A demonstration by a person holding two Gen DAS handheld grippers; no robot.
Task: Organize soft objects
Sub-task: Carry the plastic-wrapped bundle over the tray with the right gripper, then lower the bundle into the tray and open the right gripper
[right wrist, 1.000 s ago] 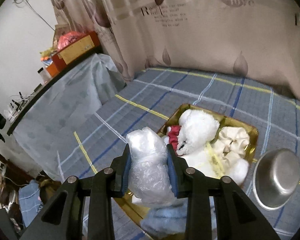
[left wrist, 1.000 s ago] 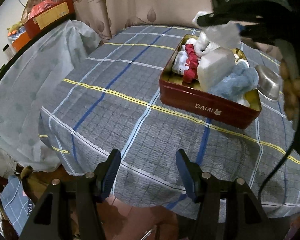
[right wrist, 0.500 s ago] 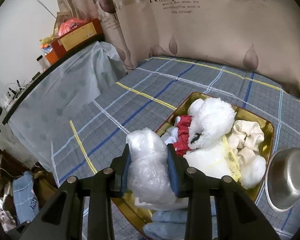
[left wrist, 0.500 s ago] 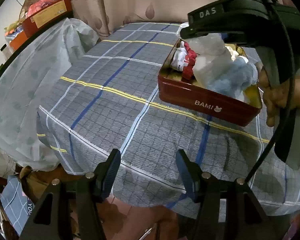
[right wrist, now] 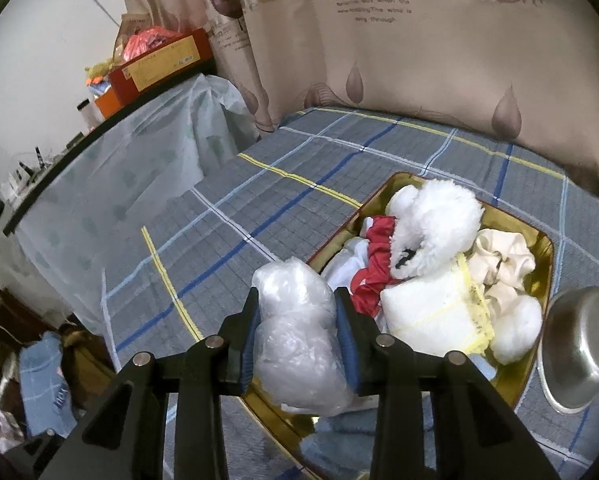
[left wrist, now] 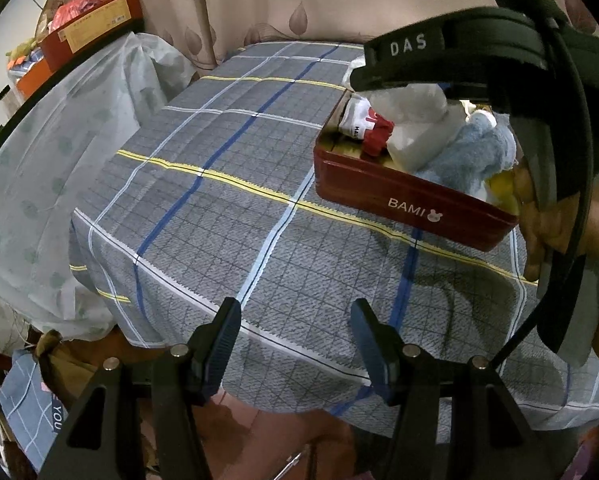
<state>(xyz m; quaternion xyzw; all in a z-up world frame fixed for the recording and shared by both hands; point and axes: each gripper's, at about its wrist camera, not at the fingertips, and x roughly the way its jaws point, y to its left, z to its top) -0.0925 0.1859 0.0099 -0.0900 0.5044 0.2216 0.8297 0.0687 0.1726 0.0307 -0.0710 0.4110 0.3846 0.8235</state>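
While the right gripper (right wrist: 295,336) descends over the red BAMI tin (left wrist: 411,204), its jaws have just been opening slightly yet press the crumpled clear plastic bag (right wrist: 299,332). Release looks imminent. Left gripper (left wrist: 295,344) idles wide open, empty, at six o'clock.

Grey plaid tablecloth (left wrist: 227,200) with blue, yellow and white stripes, draped over table edge. Steel bowl (right wrist: 579,344) on cloth, just beside tin's right side. Beige curtain (right wrist: 419,60) printed with leaves and lettering behind. Translucent patterned plastic sheet (right wrist: 119,172) over furniture at left. Red cardboard box (left wrist: 95,28) on top. Blue checked fabric (left wrist: 27,396) low at left.
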